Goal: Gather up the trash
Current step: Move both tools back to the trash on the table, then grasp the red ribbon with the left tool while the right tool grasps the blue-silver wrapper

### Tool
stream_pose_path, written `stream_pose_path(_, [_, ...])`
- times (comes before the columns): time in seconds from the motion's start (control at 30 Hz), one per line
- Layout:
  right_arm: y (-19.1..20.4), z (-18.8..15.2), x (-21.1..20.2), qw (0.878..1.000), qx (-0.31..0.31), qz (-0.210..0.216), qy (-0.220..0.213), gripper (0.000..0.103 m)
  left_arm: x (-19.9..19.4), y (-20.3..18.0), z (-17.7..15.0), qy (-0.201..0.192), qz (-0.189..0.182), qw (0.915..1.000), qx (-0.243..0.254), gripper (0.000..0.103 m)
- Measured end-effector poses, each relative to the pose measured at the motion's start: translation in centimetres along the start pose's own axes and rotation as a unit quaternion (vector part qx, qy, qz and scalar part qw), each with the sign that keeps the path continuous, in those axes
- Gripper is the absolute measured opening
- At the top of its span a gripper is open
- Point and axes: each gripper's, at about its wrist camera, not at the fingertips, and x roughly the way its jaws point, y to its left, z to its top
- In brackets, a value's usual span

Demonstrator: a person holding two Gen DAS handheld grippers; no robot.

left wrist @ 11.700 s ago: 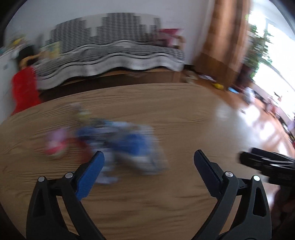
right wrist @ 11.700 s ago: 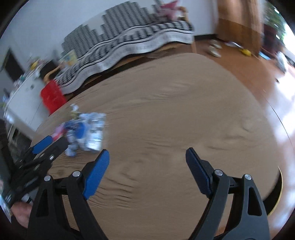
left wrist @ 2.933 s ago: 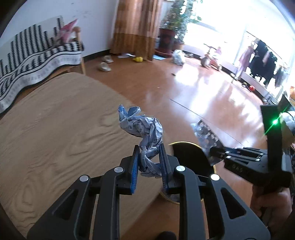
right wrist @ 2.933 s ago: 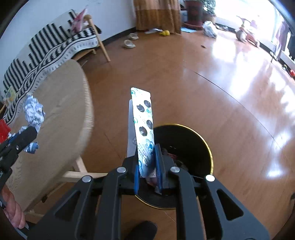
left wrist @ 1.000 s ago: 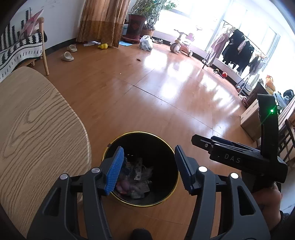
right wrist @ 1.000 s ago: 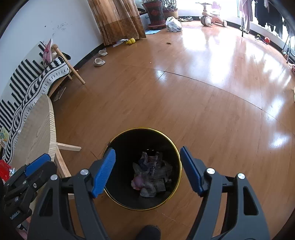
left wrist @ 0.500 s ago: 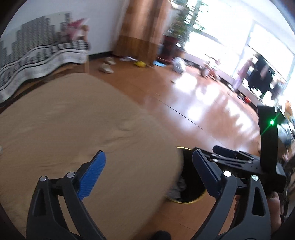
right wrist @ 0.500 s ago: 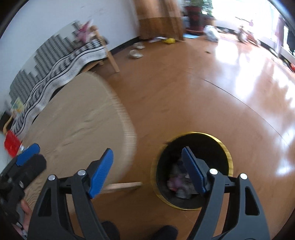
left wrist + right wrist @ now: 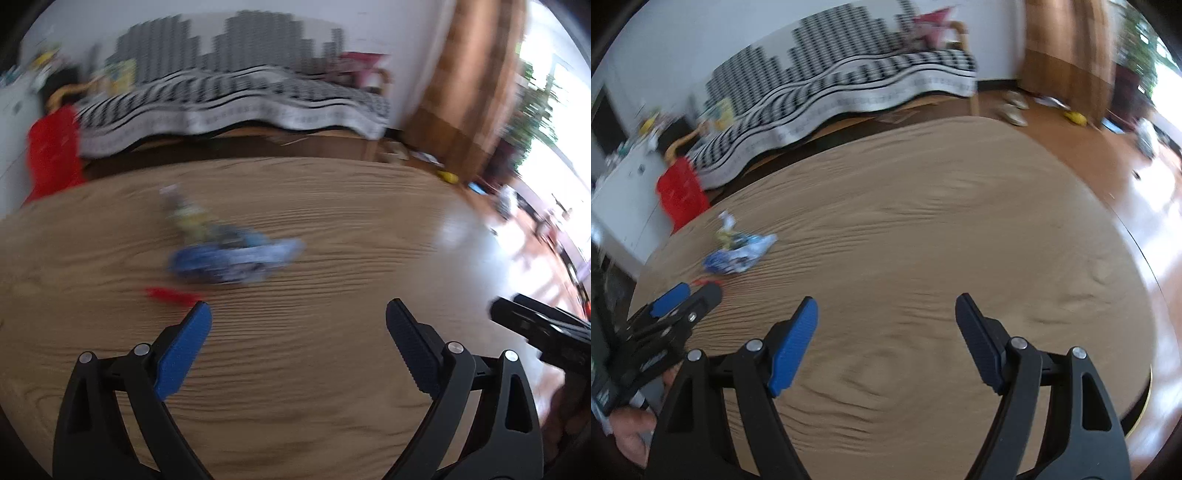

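Both empty and spread wide, left gripper [image 9: 297, 325] and right gripper [image 9: 886, 323], angled over round wooden table [image 9: 942, 229] toward crumpled blue-white wrappers [image 9: 236, 254] left to collect.

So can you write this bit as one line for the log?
left claw: open, empty | right claw: open, empty | trash: on table | bin rim: at table edge

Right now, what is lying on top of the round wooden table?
On the round wooden table lie a crumpled blue-and-white wrapper, a yellowish scrap behind it and a small red scrap. Blur hides finer detail.
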Motion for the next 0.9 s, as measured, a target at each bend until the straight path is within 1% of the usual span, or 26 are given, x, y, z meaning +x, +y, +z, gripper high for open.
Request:
stream_pose_path(0.03, [1.2,0.3,0.6,1.000,-0.010,0.003,0.003,0.074,0.5,1.7,0.2,0.007,0.013,0.9998,-0.014,0.092])
stream_pose_path(0.13, [4.5,0.7,2.6,0.999,-0.032,0.010,0.016,0.074,1.7,4.4,0.0,0.025,0.034,0.9985,-0.035,0.092])
stream_pose_path(0.23, [6.2,0.9,4.0,0.999,-0.042,0.012,0.024,0.074,3.7,6.1,0.2,0.043,0.043,0.9973,-0.040,0.092])
stream_pose_path(0.3, [6.3,0.8,4.6,0.999,-0.043,0.015,0.028,0.074,4.7,6.5,0.1,0.053,0.048,0.9967,-0.040,0.092])
stream_pose_path(0.37, [6.8,1.1,5.2,0.998,-0.046,0.018,0.031,0.074,5.6,7.1,-0.1,0.060,0.051,0.9962,-0.038,0.089])
stream_pose_path(0.4, [7.2,1.2,5.6,0.998,-0.047,0.021,0.032,0.074,5.7,7.1,-0.2,0.059,0.058,0.9960,-0.034,0.085])
stream_pose_path(0.47, [7.3,1.4,5.9,0.998,-0.047,0.028,0.035,0.074,5.9,7.5,-0.3,0.053,0.069,0.9960,-0.020,0.072])
stream_pose_path(0.5, [7.7,1.5,6.2,0.998,-0.049,0.032,0.035,0.074,5.9,7.5,-0.2,0.051,0.077,0.9956,-0.011,0.059])
stream_pose_path(0.53, [8.3,1.7,6.7,0.997,-0.052,0.036,0.037,0.074,5.8,7.5,-0.2,0.051,0.079,0.9955,-0.007,0.040])
stream_pose_path(0.57, [8.9,1.8,7.0,0.997,-0.055,0.043,0.039,0.074,5.6,7.6,-0.2,0.053,0.077,0.9956,-0.006,0.027])
stream_pose_path(0.6, [9.4,2.0,7.3,0.996,-0.058,0.047,0.041,0.074,5.5,7.7,-0.2,0.058,0.072,0.9956,-0.008,0.011])
stream_pose_path(0.67, [10.8,2.0,8.2,0.995,-0.071,0.057,0.047,0.075,4.7,8.5,-0.2,0.061,0.066,0.9957,-0.023,0.010])
stream_pose_path(0.77, [13.4,2.0,9.5,0.991,-0.104,0.061,0.051,0.076,2.7,9.8,-0.1,0.050,0.066,0.9959,-0.037,0.010])
stream_pose_path(0.83, [15.1,1.9,10.3,0.988,-0.131,0.060,0.052,0.077,1.1,11.2,-0.1,0.040,0.063,0.9954,-0.060,0.010])
stream_pose_path(0.9, [17.0,1.7,11.3,0.985,-0.156,0.057,0.052,0.077,0.1,12.3,-0.1,0.033,0.067,0.9937,-0.083,0.010])
